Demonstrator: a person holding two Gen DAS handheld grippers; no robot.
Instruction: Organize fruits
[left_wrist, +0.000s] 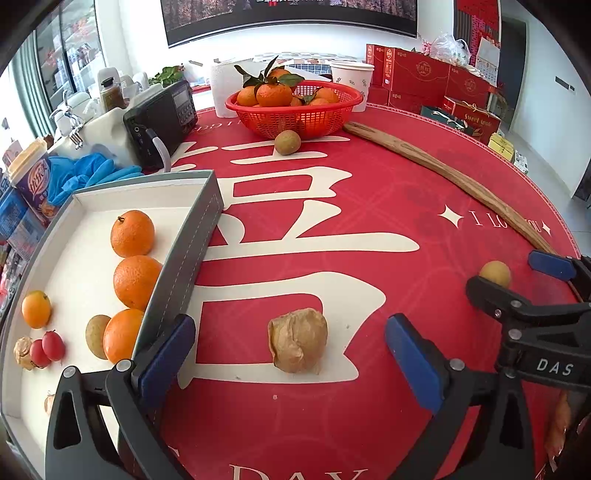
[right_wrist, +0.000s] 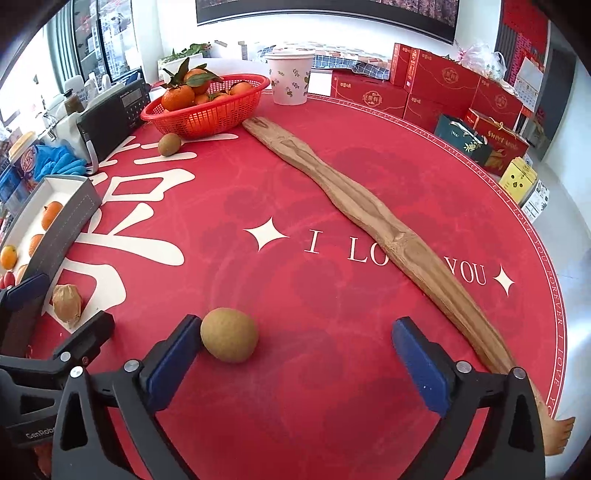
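Note:
A grey-rimmed white tray (left_wrist: 192, 236) on the left holds three oranges (left_wrist: 132, 233), a small orange, a brown round fruit, two small red fruits and a husked fruit. My left gripper (left_wrist: 291, 354) is open, with a papery husked fruit (left_wrist: 297, 340) on the cloth between its fingers. My right gripper (right_wrist: 295, 363) is open around a brown-green round fruit (right_wrist: 229, 335), which touches its left pad. That fruit (left_wrist: 495, 273) and the right gripper (left_wrist: 517, 280) also show in the left wrist view. Another brown fruit (left_wrist: 287, 142) lies before the red basket (left_wrist: 295, 110) of tangerines.
A long wooden stick (right_wrist: 369, 206) lies diagonally across the red tablecloth. A black radio (left_wrist: 162, 118), blue gloves (left_wrist: 85, 173), a paper cup (right_wrist: 290, 77) and red gift boxes (right_wrist: 443, 85) stand around the table's far edge.

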